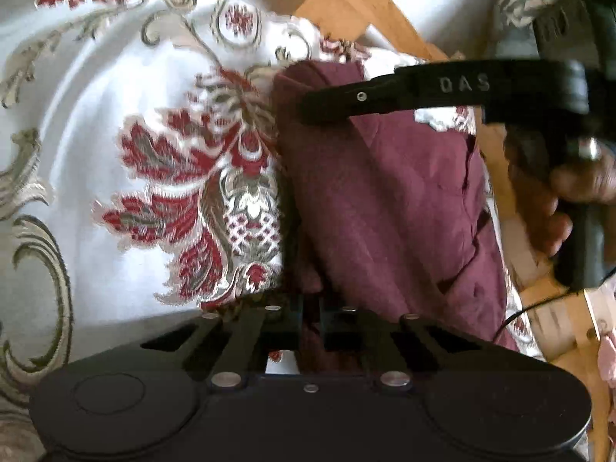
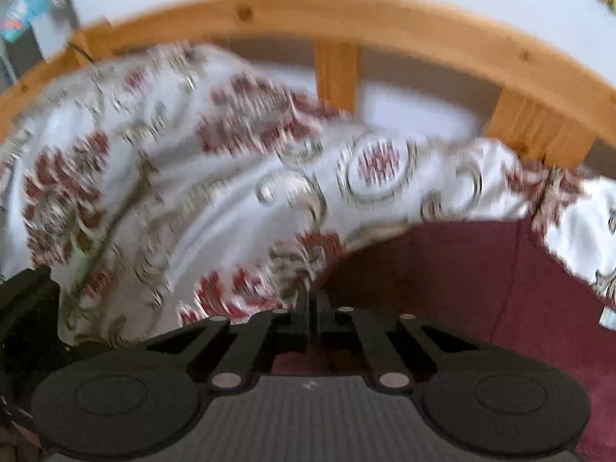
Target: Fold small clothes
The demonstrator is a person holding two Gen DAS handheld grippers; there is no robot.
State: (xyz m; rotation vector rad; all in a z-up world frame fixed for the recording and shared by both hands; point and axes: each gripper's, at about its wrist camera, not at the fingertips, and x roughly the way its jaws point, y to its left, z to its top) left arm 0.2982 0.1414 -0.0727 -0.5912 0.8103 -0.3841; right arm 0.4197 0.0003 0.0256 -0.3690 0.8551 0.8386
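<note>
Open bedspread (image 1: 96, 146) lies left of the maroon garment (image 1: 392, 208); wooden bedframe (image 2: 346, 15) blocks beyond.

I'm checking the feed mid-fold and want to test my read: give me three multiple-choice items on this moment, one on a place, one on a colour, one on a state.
1. Where does the garment lie?
A. on the patterned bedspread
B. on a bare wooden floor
C. inside a basket

2. What colour is the garment?
A. navy blue
B. maroon
C. yellow

3. How do the left gripper's jaws stand?
A. wide open above the cloth
B. closed together, with maroon cloth between them
C. closed on a wooden slat

Answers:
1 A, the floral cover shows around the cloth in both wrist views.
2 B, it is dark wine red throughout.
3 B, the fingers meet at the garment's near edge. The right gripper is closed at the cloth's edge as well.
</note>
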